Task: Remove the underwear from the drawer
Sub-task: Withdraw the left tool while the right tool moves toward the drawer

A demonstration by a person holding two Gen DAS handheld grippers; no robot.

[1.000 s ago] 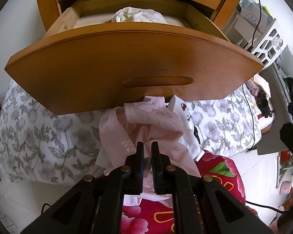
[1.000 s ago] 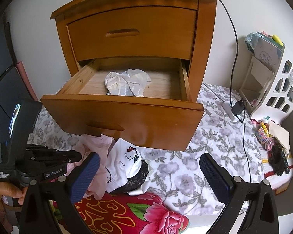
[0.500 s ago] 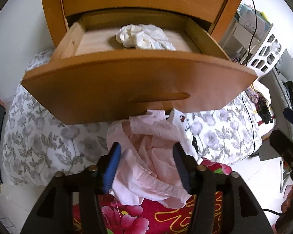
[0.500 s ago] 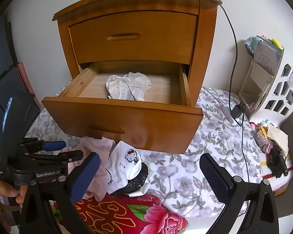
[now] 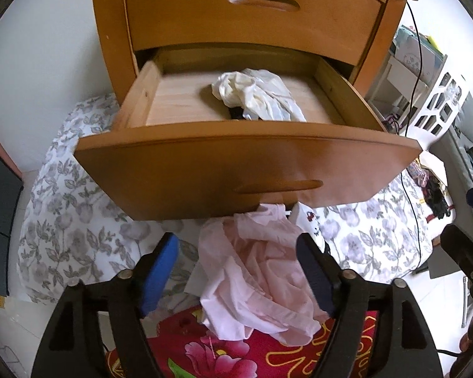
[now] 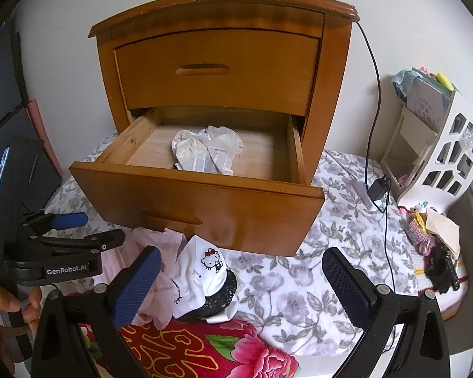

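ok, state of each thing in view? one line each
lower drawer: pulled open
upper drawer: shut
white underwear: crumpled in the lower drawer
pink underwear: released, on the pile below
left claw: open, jaws just widened
right claw: open, empty

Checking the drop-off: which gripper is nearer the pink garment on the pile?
Left. The left gripper hangs open right over the pink garment, jaws just opened; the right gripper sits off to its side, open.
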